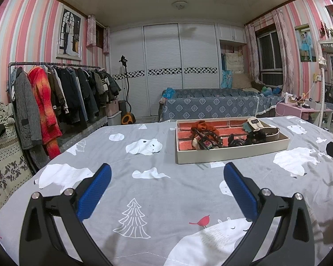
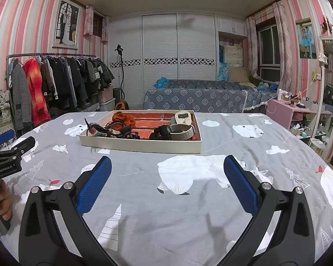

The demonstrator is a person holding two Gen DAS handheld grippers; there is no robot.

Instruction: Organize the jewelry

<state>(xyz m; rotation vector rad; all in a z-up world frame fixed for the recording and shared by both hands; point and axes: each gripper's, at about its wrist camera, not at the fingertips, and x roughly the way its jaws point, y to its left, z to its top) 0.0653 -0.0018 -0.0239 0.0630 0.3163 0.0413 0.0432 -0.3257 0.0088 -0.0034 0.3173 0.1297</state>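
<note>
A shallow cream tray with a red brick-pattern floor sits on the grey bed cover. It holds an orange scrunchie, black hair clips, a patterned headband and a beige band. My left gripper is open above the cover, short of the tray and to its left, holding nothing. In the right wrist view the same tray lies ahead, with the scrunchie and beige band inside. My right gripper is open and holds nothing. The left tool and a hand show at that view's left edge.
The bed cover is printed with polar bears and trees. A clothes rack with coats stands on the left. A blue patterned sofa and white wardrobe are beyond the bed. A pink side table stands at the right.
</note>
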